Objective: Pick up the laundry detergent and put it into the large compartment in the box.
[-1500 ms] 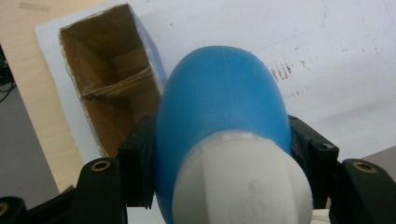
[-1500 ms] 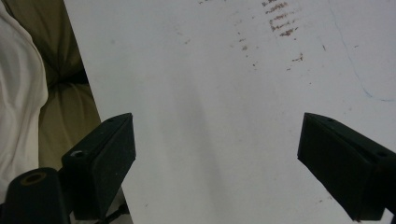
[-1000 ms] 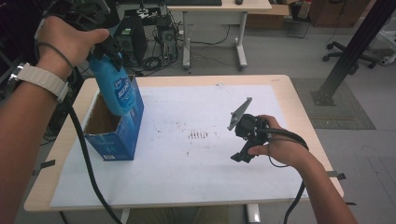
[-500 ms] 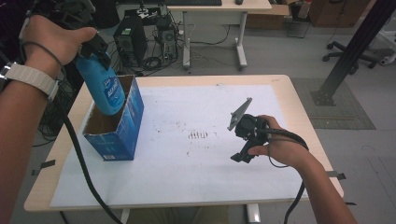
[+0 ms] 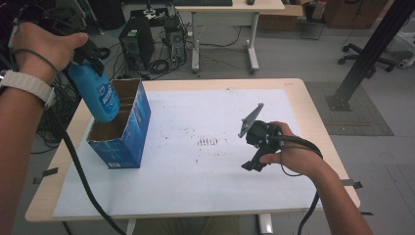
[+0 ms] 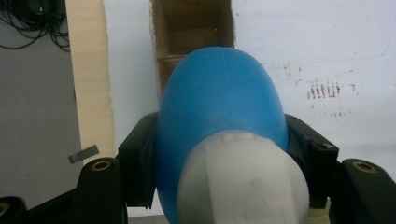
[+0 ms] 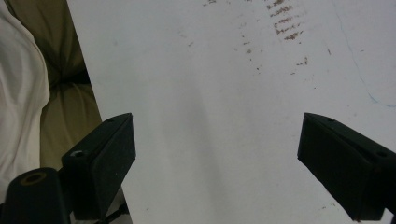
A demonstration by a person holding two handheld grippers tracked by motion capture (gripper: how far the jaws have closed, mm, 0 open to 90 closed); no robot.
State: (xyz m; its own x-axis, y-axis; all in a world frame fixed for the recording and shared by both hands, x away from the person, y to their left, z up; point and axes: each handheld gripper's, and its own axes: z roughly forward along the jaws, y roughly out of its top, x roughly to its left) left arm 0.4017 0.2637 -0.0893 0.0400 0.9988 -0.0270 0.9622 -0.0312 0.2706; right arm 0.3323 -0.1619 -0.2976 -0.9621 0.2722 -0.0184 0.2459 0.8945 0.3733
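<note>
A blue spray bottle (image 5: 96, 94) with a white label hangs tilted over the open top of a blue cardboard box (image 5: 122, 144) at the table's left. My left gripper (image 5: 89, 59) is shut on the bottle's upper part. In the left gripper view the blue bottle (image 6: 219, 116) sits between the black jaws of my left gripper (image 6: 219, 161), with the box's brown compartments (image 6: 191, 28) beyond it. My right gripper (image 5: 253, 163) rests on the white sheet at the right, open, with nothing between the jaws; the right gripper (image 7: 217, 154) looks onto bare paper.
A white paper sheet (image 5: 195, 186) with brown smudges (image 5: 209, 142) covers the wooden table (image 5: 318, 122). Past the far edge stand a computer tower (image 5: 138, 45), cables and a desk (image 5: 230, 10). A black post (image 5: 369, 54) rises at the right.
My left hand has carried the blue bottle to the left and slightly down, toward the box's left side. The right gripper and the box have stayed put.
</note>
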